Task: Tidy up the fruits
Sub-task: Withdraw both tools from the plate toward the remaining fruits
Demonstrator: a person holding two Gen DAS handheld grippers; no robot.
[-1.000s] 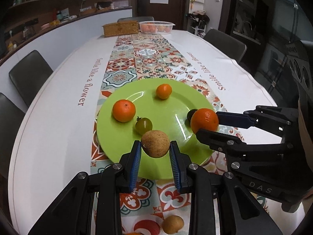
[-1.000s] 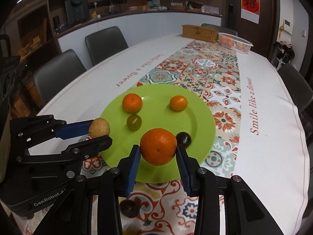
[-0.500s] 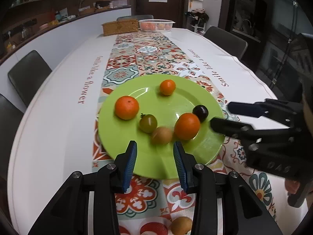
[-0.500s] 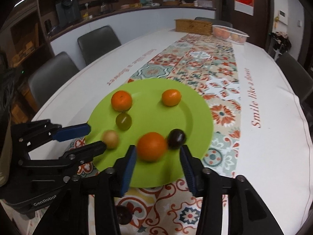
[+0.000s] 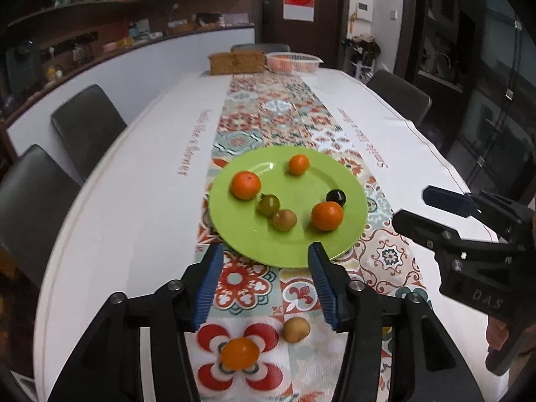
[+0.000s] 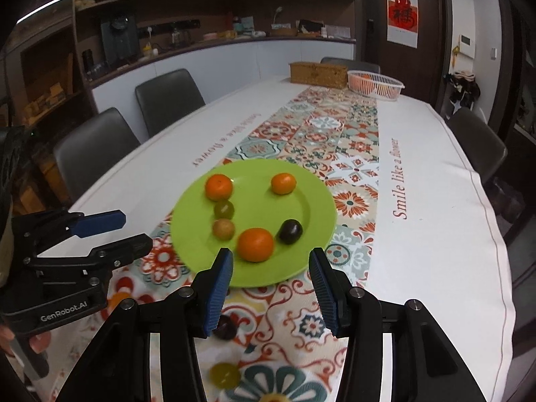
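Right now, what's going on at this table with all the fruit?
A person holding two grippers is gathering fruit onto a green plate. Six pieces sit on it. The left gripper and right gripper are both open and empty, near the plate's front edge. An orange fruit and a small brown one lie loose on the runner.

The plate (image 5: 234, 234) is lime green. On it sit three orange citrus fruits (image 5: 327, 215), a green tomato (image 5: 268, 204), a tan-brown fruit (image 5: 284, 220) and a near-black plum (image 5: 336, 196). The white tablecloth (image 6: 435, 234) carries a red, teal and cream tile-patterned runner (image 5: 268, 124).
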